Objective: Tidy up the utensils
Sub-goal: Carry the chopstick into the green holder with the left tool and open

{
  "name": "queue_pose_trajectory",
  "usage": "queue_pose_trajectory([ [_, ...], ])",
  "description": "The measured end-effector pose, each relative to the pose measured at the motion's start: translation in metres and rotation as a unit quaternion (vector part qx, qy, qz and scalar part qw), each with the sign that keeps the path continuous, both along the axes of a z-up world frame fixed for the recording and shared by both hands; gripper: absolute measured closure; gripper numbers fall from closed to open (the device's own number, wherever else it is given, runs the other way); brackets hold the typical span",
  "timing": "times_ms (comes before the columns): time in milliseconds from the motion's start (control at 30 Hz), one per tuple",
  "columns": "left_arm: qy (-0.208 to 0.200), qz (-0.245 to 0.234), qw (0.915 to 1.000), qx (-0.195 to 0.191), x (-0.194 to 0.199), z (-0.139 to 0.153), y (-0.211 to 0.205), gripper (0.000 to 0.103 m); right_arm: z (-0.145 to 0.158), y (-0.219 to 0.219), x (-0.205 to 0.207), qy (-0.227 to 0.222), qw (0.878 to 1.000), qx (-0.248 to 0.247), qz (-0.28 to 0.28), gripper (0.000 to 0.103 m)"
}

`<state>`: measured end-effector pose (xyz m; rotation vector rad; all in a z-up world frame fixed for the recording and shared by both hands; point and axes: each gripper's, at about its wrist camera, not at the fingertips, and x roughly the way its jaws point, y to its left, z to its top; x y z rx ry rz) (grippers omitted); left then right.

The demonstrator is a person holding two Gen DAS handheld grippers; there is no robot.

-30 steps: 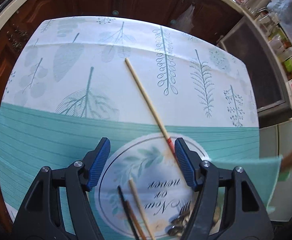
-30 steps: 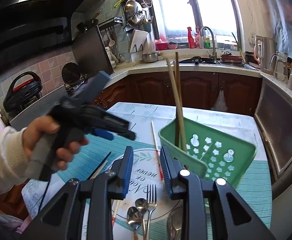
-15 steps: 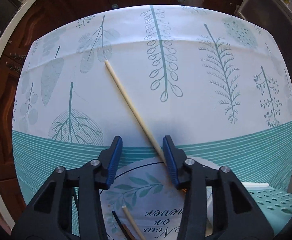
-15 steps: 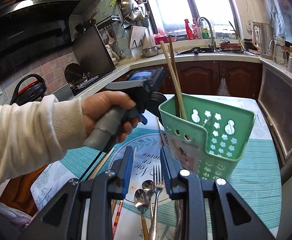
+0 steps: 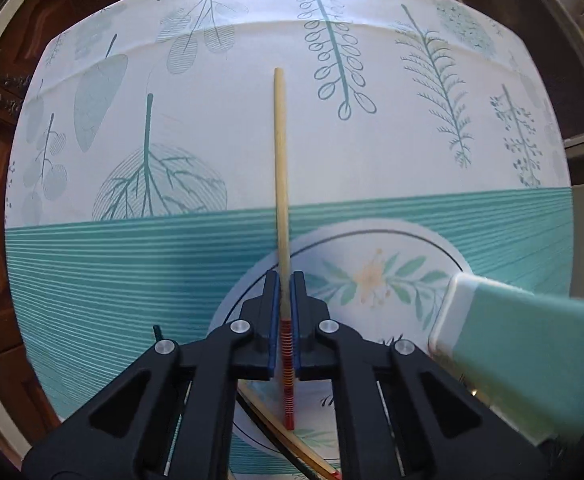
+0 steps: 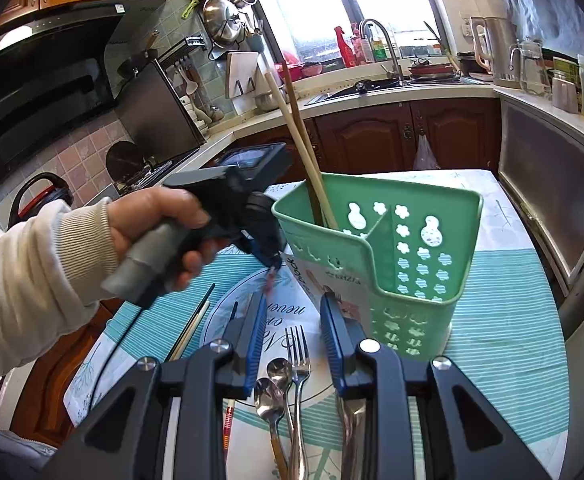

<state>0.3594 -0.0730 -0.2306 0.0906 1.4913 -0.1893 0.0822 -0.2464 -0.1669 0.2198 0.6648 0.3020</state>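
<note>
A pale wooden chopstick (image 5: 280,152) with a red-banded end lies on the patterned tablecloth (image 5: 172,264). My left gripper (image 5: 285,280) points straight down and is shut on it near the red bands. In the right wrist view a person's hand (image 6: 152,224) holds that left gripper (image 6: 270,258) just left of the green utensil caddy (image 6: 412,248), which has two chopsticks (image 6: 300,136) standing in its left compartment. My right gripper (image 6: 292,312) is open and holds nothing, low over a fork (image 6: 298,356) and spoons (image 6: 272,392) that lie on the cloth.
Loose chopsticks (image 6: 192,320) lie left of the round print, and more chopsticks (image 5: 292,444) show under the left gripper. The caddy's corner (image 5: 532,360) sits close on the right in the left wrist view. Wooden cabinets and a counter with a sink (image 6: 392,80) ring the table.
The left gripper's jaws went from wide apart to shut on the red-ended chopstick, which now runs straight between them. The caddy looks nearer in the right wrist view.
</note>
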Motion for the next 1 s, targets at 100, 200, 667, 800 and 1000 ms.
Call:
queue_pose_trajectory([
  [100,-0.040,0.000,0.9988,-0.030,-0.017,0.017,0.011,0.100,-0.002,-0.002,-0.001,0.003,1.000,0.003,-0.004,0.075],
  [200,-0.101,0.007,0.9923,-0.072,-0.044,0.053,0.021,0.100,-0.003,-0.005,-0.001,0.007,1.000,0.008,-0.010,0.075],
  [667,-0.522,0.006,0.8242,-0.218,-0.200,0.240,0.008,0.100,-0.010,-0.005,-0.014,0.016,1.000,0.014,-0.011,0.075],
  [800,-0.545,-0.014,0.8068,-0.226,-0.209,0.238,-0.029,0.100,-0.009,0.000,-0.022,0.007,1.000,0.008,-0.008,0.075],
  [1000,-0.549,-0.025,0.8022,-0.233,-0.192,0.209,-0.068,0.100,-0.004,-0.011,-0.029,-0.008,1.000,0.018,-0.024,0.075],
])
